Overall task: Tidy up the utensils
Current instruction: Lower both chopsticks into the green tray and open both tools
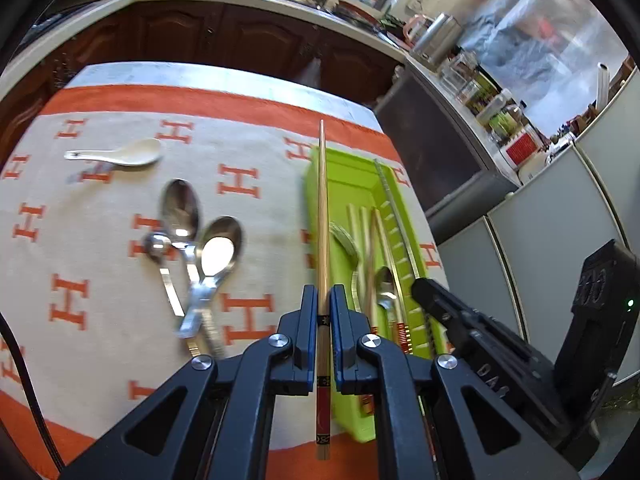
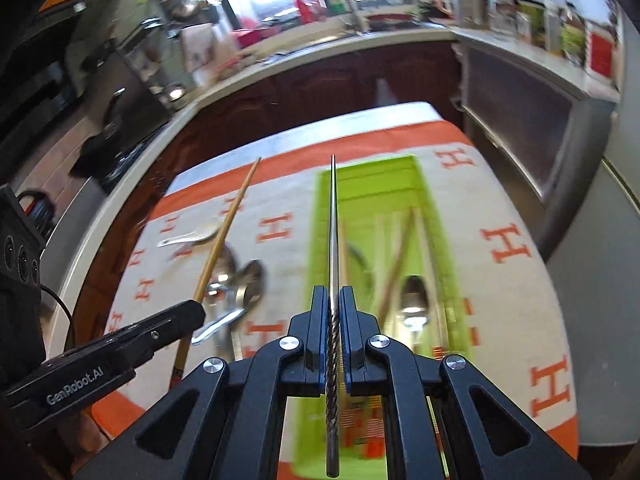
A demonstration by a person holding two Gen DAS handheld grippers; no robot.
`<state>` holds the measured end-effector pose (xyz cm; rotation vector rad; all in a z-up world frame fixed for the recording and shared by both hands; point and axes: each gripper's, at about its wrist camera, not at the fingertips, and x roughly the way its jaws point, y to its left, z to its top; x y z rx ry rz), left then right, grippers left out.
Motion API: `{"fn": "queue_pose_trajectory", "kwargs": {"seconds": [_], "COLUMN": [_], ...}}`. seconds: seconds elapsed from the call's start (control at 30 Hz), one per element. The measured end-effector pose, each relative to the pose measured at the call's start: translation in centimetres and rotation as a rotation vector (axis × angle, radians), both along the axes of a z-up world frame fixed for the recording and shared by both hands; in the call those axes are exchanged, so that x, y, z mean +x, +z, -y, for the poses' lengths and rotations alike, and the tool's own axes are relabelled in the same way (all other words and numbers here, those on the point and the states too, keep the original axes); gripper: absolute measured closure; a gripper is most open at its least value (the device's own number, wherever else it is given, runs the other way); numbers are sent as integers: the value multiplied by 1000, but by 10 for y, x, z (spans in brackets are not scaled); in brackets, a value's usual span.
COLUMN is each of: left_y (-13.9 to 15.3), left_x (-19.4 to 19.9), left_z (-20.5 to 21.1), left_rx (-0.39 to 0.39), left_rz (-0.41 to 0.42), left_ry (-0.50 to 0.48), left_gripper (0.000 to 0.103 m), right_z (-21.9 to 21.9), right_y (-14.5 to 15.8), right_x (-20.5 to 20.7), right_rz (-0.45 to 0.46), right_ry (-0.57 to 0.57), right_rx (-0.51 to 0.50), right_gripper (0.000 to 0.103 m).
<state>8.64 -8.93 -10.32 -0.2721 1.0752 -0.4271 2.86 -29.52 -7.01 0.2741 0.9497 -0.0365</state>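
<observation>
The left gripper (image 1: 323,300) pinches a wooden chopstick (image 1: 322,208); the right gripper (image 2: 333,300) pinches a metal chopstick (image 2: 333,240) above the green tray (image 2: 434,216)

Bamboo chopstick (image 1: 322,216), red patterned butt end, lifted clear of tablecloth (image 1: 120,320), tip toward far edge. Metal chopstick (image 2: 333,280), twisted grip, likewise lifted above lime-green tray (image 2: 436,216). Tray near cloth's right edge holds chopsticks and spoon. Three steel spoons (image 1: 200,248) overlap mid-cloth; white ceramic spoon (image 1: 120,153) toward far left corner.
</observation>
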Motion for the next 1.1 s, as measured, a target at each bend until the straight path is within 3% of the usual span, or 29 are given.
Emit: {"fn": "queue_pose_trajectory", "kwargs": {"seconds": [0.2, 0.37, 0.43, 0.5, 0.57, 0.67, 0.93, 1.1], "left_y": [-27, -38, -40, -40, -36, -26, -3, 3], "left_x": [20, 25, 22, 18, 14, 4, -20, -34], "left_z": [41, 68, 72, 73, 70, 57, 15, -10], "left_rx": [12, 58, 77, 92, 91, 111, 143, 185], "left_rz": [-89, -90, -99, -89, -69, -37, 53, 97], "left_ry": [-21, -63, -80, -84, -85, -65, -15, 26], "left_gripper": [99, 99, 95, 80, 76, 60, 57, 49], "right_z": [32, 38, 43, 46, 48, 46, 31, 13], "right_y": [-29, -42, -42, -39, -35, -29, -18, -15], "right_x": [6, 9, 6, 2, -4, -11, -26, -33], "right_rz": [-72, -81, -69, -55, -42, -20, -9, -10], "right_ry": [-28, -57, -88, -110, -124, -134, -139, -113], "right_rx": [-6, 9, 26, 29, 32, 17, 21, 19], "right_gripper": [97, 94, 89, 88, 86, 86, 85, 85]}}
